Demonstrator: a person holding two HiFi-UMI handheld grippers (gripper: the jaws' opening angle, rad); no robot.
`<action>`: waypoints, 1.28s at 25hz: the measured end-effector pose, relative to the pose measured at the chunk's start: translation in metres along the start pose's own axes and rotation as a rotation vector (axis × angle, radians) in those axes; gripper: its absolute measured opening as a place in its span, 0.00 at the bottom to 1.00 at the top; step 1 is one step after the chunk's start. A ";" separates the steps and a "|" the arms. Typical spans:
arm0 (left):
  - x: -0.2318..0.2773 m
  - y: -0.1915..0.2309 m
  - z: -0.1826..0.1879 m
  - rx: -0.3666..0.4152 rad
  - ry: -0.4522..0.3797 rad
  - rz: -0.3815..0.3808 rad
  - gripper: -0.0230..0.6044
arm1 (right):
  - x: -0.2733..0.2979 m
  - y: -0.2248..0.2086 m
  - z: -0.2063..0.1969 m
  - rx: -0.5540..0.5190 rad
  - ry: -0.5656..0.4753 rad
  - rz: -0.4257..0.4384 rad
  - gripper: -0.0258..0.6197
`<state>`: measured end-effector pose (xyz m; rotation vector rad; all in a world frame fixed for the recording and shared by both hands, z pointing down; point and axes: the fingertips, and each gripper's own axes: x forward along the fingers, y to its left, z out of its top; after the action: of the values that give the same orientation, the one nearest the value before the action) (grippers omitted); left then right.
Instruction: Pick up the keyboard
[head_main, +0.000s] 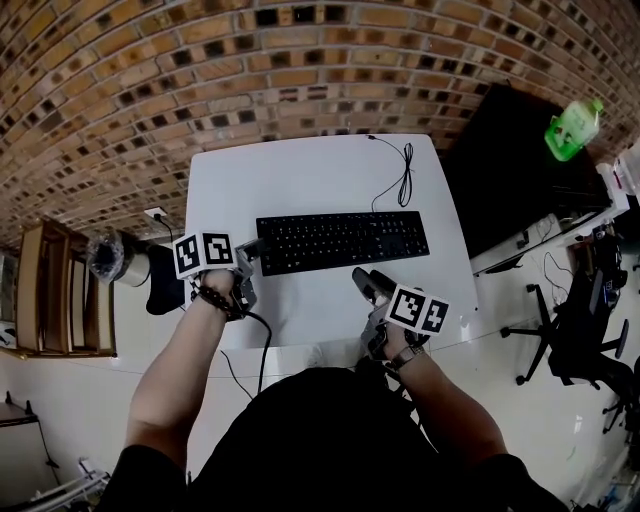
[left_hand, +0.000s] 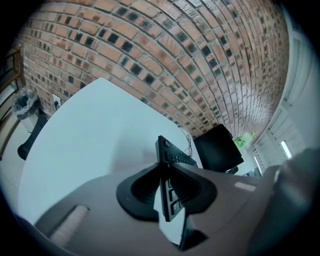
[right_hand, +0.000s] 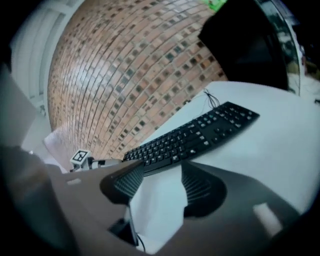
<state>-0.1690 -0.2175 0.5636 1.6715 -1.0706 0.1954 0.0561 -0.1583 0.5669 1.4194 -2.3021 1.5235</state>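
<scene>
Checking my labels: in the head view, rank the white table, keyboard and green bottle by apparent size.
Largest: white table.
Then keyboard.
Smallest: green bottle, though its distance from the camera is unclear.

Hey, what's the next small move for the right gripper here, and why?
Probably ease the right gripper forward onto the near edge of the flat black keyboard and close: its jaws stand open over the white table, while the left gripper clamps the keyboard's left end.

Bright, even light — the white table (head_main: 310, 170) glows, shadows soft. The brick wall (head_main: 200, 60) bows at the edges; both gripper views go black in the corners, blurred up close.
</scene>
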 end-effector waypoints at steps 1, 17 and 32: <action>0.000 0.000 0.000 -0.001 0.000 0.000 0.15 | 0.003 -0.008 -0.002 0.068 -0.007 0.007 0.41; -0.006 -0.007 -0.006 -0.017 0.007 0.002 0.15 | 0.050 -0.075 0.012 0.569 -0.178 0.152 0.47; -0.008 -0.015 -0.008 -0.023 0.004 -0.007 0.15 | 0.075 -0.059 0.030 0.668 -0.244 0.346 0.25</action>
<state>-0.1595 -0.2066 0.5514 1.6538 -1.0603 0.1815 0.0658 -0.2359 0.6293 1.4237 -2.3802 2.5325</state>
